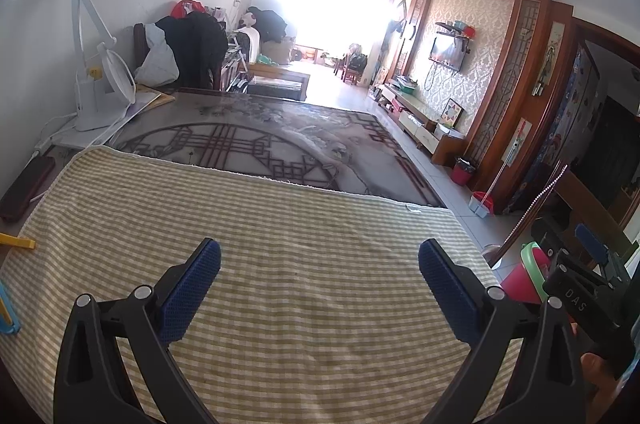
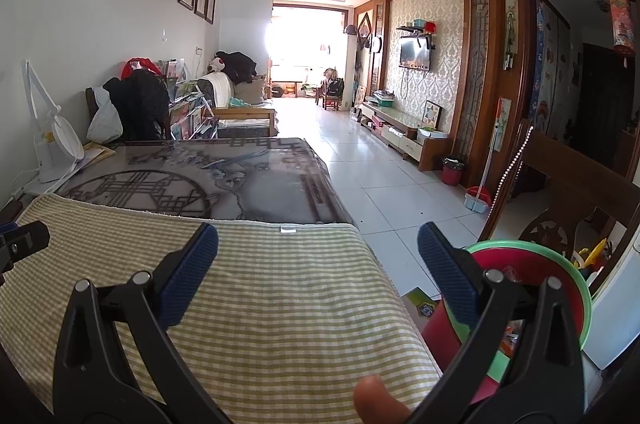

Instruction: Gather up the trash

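Observation:
My left gripper (image 1: pixel 319 266) is open and empty above the yellow-and-white checked cloth (image 1: pixel 280 244) on the table. My right gripper (image 2: pixel 318 250) is open and empty at the cloth's right edge (image 2: pixel 280 284). A red trash bin with a green rim (image 2: pixel 532 264) stands on the floor just right of the table, under my right finger; some scraps show inside it. In the left wrist view the bin (image 1: pixel 524 276) sits at the right, with the right gripper (image 1: pixel 592 264) over it. No trash shows on the cloth.
Beyond the cloth is a glass-topped patterned table (image 2: pixel 200 172) with a white desk fan (image 2: pixel 52 140) at the far left. A wooden chair (image 2: pixel 560 184) stands right of the bin. A yellow object (image 1: pixel 16 242) lies at the cloth's left edge. Tiled floor (image 2: pixel 360 164) runs ahead.

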